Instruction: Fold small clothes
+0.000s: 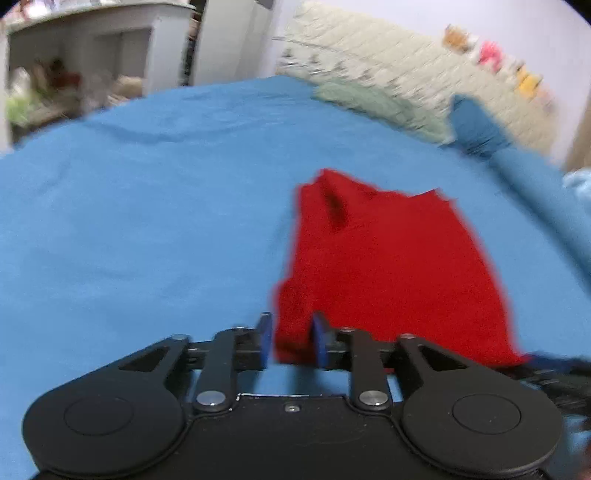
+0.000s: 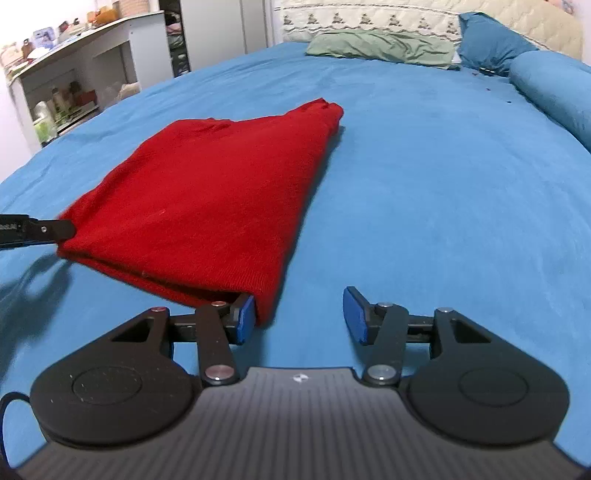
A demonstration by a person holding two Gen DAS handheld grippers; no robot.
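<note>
A red knitted garment (image 2: 207,199) lies folded on the blue bedsheet (image 2: 424,184). In the left wrist view the garment (image 1: 388,258) spreads ahead and to the right, and my left gripper (image 1: 291,338) has its blue pads closed on the garment's near left corner. The left gripper also shows in the right wrist view (image 2: 55,230) at the garment's far left edge. My right gripper (image 2: 299,315) is open, with its left pad (image 2: 246,317) touching the garment's near right corner; nothing lies between its pads.
A green pillow (image 2: 380,46), a blue pillow (image 2: 491,42) and a blue bolster (image 2: 554,88) lie by the cream headboard (image 2: 369,18). A white shelf unit (image 2: 74,74) with small items stands left of the bed. The left wrist view is motion-blurred.
</note>
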